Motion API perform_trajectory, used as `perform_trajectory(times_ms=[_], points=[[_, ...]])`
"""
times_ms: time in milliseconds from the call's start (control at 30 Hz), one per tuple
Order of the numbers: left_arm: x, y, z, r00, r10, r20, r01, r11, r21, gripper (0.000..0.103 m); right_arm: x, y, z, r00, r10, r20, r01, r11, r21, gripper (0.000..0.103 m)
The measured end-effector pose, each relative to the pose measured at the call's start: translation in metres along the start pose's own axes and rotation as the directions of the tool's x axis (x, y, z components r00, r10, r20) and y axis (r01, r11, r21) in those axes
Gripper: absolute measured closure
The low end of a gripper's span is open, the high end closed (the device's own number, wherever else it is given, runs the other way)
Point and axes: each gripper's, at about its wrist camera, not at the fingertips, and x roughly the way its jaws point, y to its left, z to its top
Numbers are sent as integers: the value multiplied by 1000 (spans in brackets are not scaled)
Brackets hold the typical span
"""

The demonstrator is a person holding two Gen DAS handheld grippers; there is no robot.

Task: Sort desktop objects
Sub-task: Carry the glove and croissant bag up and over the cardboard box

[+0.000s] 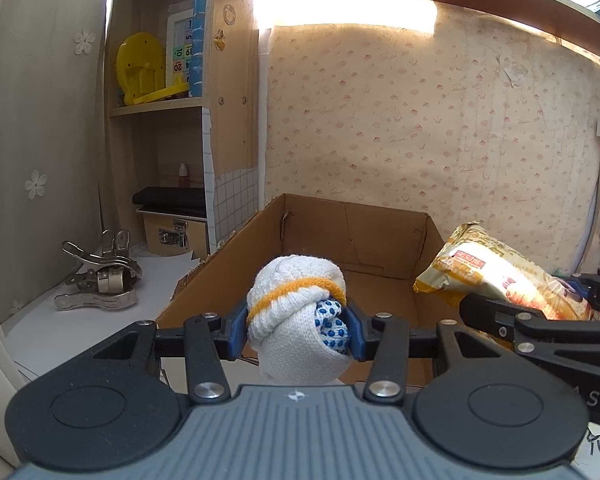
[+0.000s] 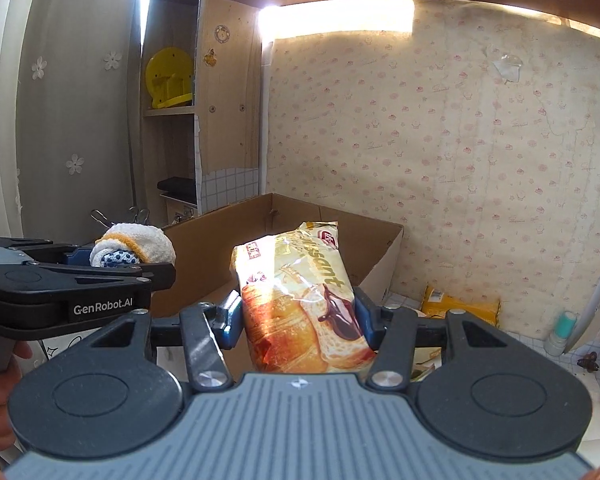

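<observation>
Patterned wallpaper point(image 1: 440, 128) backs the scene; a wooden shelf unit point(image 1: 232, 92) stands at left beside a flowered curtain point(image 1: 40, 120).

Desk point(image 1: 80, 320): white surface, an open cardboard box point(image 1: 380, 240) standing toward its rear edge against the wall.

Left gripper point(image 1: 300, 328): blue pads point(image 1: 236, 328) clamped on a glove ball point(image 1: 296, 304), white knit with an orange band and blue-dotted cloth tucked inside. Ball sits squarely between the fingers, bulging above and below them, at the box's near wall, at about rim height. In the right wrist view the same gripper point(image 2: 140, 264) appears at left, its ball point(image 2: 134, 248) by the box's left wall.

Right gripper point(image 2: 298, 320): pads point(image 2: 230, 320) pressed on both sides of a croissant packet point(image 2: 300, 296), yellow wrapper with a chocolate croissant print. Packet runs lengthwise along the fingers, its far end reaching over the box point(image 2: 380, 256) opening, its near end tucked back toward the gripper body. In the left wrist view the packet point(image 1: 496, 272) juts over the box's right wall, held by the right gripper point(image 1: 540, 312).

Other items:
- metal clips point(image 1: 100, 280), piled at the desk's left edge;
- yellow toy point(image 1: 140, 68), on an upper shelf;
- yellow pack point(image 2: 460, 306), on the desk right of the box;
- small bottle point(image 2: 562, 332), near the desk's right edge.
</observation>
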Motion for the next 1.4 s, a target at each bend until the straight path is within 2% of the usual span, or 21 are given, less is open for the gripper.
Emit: perform_trajectory(times_ms=[567,867,1067,1400], points=[[22,3,2,999,23,-28,-23,1000,5,53,35,5,2,998,32,-48,-32,999,-7,50],[30,4,5,999,31,-27,-31,1000,4,52,46,2,5,999,30,-43,-30,1000,4,50],[31,10,7,999,49,-22,-49,999,-3,52,53,6,14,998,58,-27,-58,998,-2,50],[43,18,11,996,85,-28,-85,996,-5,52,74,10,16,997,62,-49,-62,998,-1,50]])
